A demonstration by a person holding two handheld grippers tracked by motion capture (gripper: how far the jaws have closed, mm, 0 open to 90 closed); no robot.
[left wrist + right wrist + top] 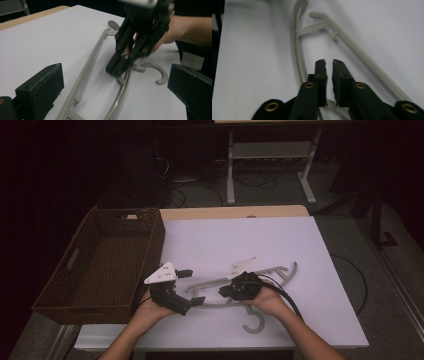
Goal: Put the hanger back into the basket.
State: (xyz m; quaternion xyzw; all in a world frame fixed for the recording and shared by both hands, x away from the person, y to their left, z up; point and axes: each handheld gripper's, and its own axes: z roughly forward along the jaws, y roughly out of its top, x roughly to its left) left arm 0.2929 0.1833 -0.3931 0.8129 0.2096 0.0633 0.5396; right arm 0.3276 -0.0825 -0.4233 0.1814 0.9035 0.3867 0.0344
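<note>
Lying flat on the white table [210, 245] is a grey plastic hanger [272, 272]. Its hook [254, 324] points toward the person, and its long bar runs across the table in front of both hands.

The right gripper [226, 292] is down at the middle of the hanger, near where the hook joins. In the right gripper view, its two black jaws are almost together, with just a thin gap between them, and the thin curved part of the hanger [298, 47] passes under them. I cannot tell if they are pinching it. From the left gripper view, the right gripper [117, 71] has its tip right on the hanger [87, 67].

The left gripper [192, 287] is held just beside the hanger's left end. Its jaws are wide apart and hold nothing.

A brown woven basket [80, 292] sits at the left side of the table, close to the left hand [152, 310]. The room behind is dark.
</note>
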